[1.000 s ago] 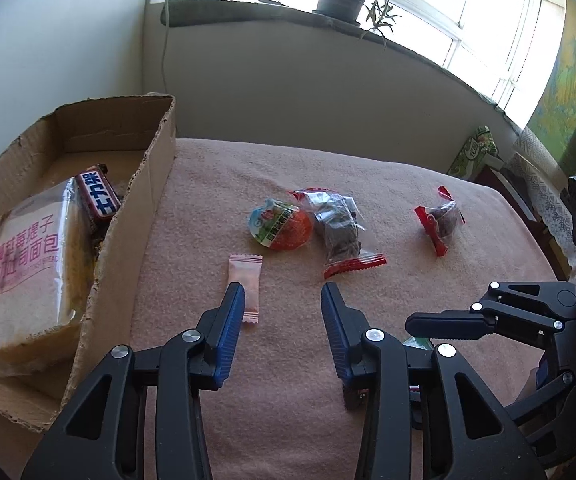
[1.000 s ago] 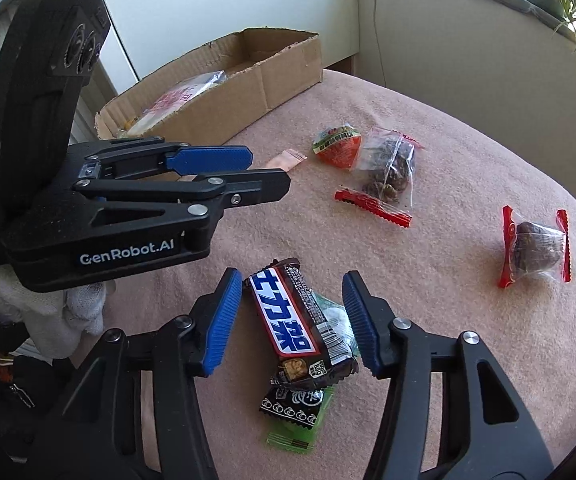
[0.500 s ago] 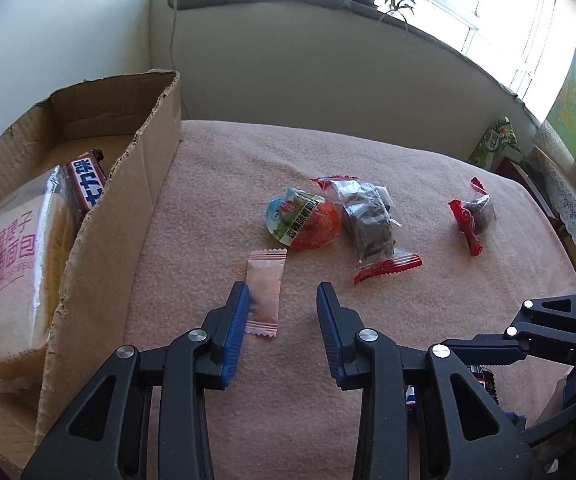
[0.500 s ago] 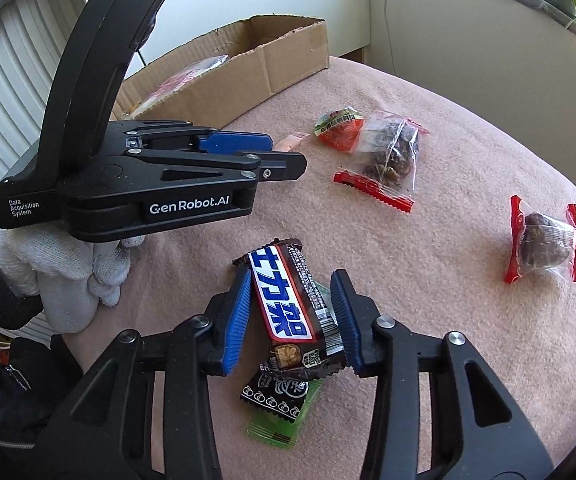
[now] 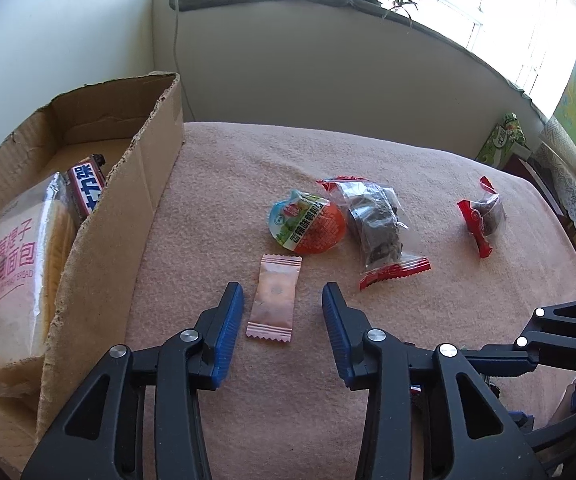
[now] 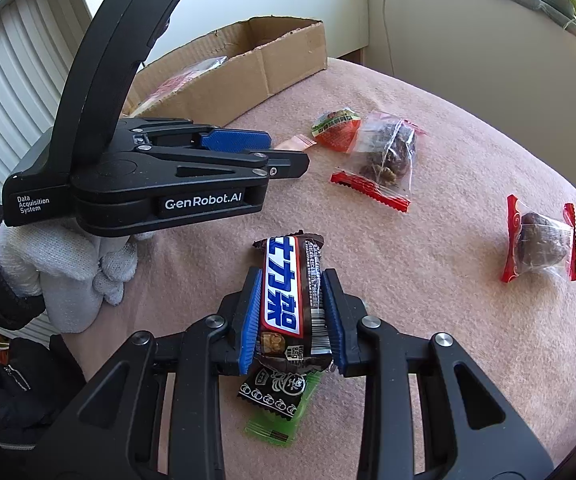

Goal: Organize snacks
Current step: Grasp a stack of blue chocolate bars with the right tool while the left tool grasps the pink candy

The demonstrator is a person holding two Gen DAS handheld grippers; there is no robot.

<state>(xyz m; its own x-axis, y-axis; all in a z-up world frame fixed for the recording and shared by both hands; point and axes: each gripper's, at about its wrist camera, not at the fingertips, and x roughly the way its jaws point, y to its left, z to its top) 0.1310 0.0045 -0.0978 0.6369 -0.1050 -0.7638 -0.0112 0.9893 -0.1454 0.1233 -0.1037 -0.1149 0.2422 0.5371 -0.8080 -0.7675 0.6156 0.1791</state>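
While both tools work over the pink blanket (image 5: 248,184), the scene reads as follows.

Right gripper (image 6: 292,316): its blue pads are pressed against both long sides of a chocolate bar (image 6: 288,292), which stands out forward between the jaws.
Under the right jaws: a small black packet (image 6: 272,390) lying on a green packet (image 6: 284,420), just behind the bar's near end.
Left gripper (image 5: 283,324): jaws spread wide, holding nothing, low over the blanket.
Between the left jaws: a pale pink sachet (image 5: 275,298), flat on the blanket, apart from both pads.
Ahead of the left jaws: an orange round snack (image 5: 307,226), touching a clear bag of dark pieces (image 5: 375,224) on its right.
Far right of the left jaws: a red-ended wrapped snack (image 5: 483,216), well apart from the others.
Left of the left jaws: a cardboard box (image 5: 128,216) holding a bread pack (image 5: 16,272) and a second chocolate bar (image 5: 88,190).
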